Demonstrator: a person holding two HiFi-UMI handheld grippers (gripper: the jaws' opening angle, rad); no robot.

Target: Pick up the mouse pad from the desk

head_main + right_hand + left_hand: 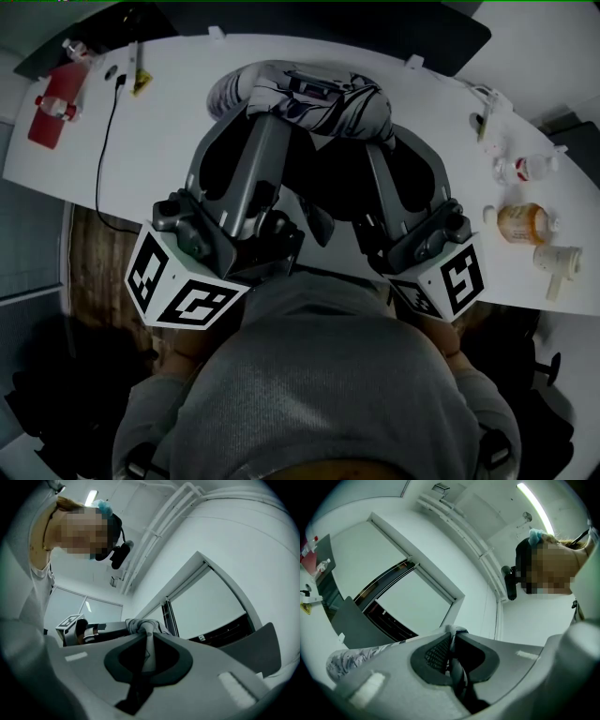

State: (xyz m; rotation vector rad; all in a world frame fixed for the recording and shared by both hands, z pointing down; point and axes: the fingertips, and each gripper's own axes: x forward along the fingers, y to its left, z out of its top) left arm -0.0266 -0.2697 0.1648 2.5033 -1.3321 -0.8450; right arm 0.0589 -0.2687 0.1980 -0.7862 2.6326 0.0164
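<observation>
The mouse pad (300, 98) is a floppy black-and-white patterned sheet, bunched up and hanging above the white desk (169, 94). My left gripper (267, 117) is shut on its left end and my right gripper (375, 136) is shut on its right end. In the left gripper view a thin fold of the mouse pad (453, 665) is pinched between the closed pads of the left gripper (452, 637), and more of it droops at lower left. In the right gripper view the right gripper (146, 630) clamps the mouse pad (149, 653) edge. Both grippers point upward at walls and ceiling.
A red bottle (52, 108) and a black cable (108, 141) lie at the desk's far left. An orange pill bottle (520, 223), a white bottle (558, 258) and a small bottle (525, 169) stand at the right. The desk's near edge runs just under the grippers.
</observation>
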